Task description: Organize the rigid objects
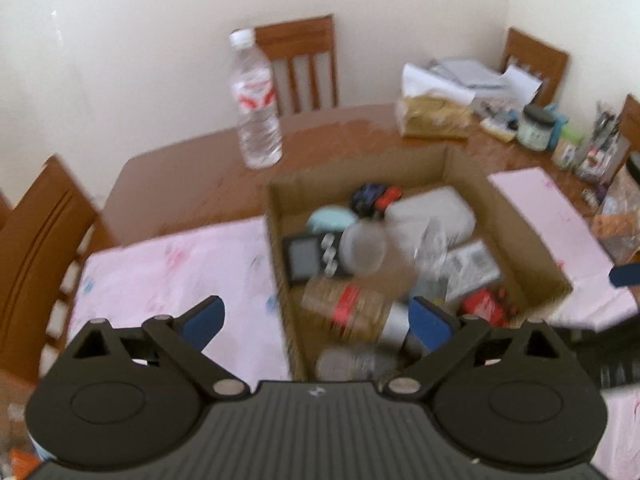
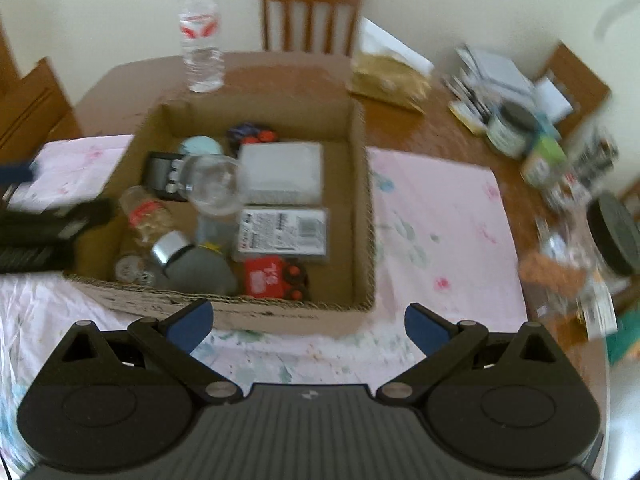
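An open cardboard box (image 1: 360,174) (image 2: 362,200) stands on a pink cloth and holds several rigid items. Among them are a clear glass jar (image 1: 364,246) (image 2: 214,184), a grey flat box (image 1: 432,212) (image 2: 282,172), a barcoded pack (image 2: 284,234), a red toy pack (image 2: 266,276) and a red-labelled jar (image 1: 348,306) (image 2: 146,214). My left gripper (image 1: 316,324) hovers over the box's near left wall, jaws wide open with nothing gripped. My right gripper (image 2: 308,328) is open and empty in front of the box's near wall. The left gripper's black body (image 2: 40,232) shows at the box's left side.
A water bottle (image 1: 258,100) (image 2: 200,40) stands upright behind the box. Jars (image 2: 514,128), a black-lidded jar (image 2: 612,232), papers and a gold pack (image 2: 388,76) crowd the table's right side. Wooden chairs (image 1: 304,64) (image 2: 312,8) ring the table. Pink cloth (image 2: 440,220) lies right of the box.
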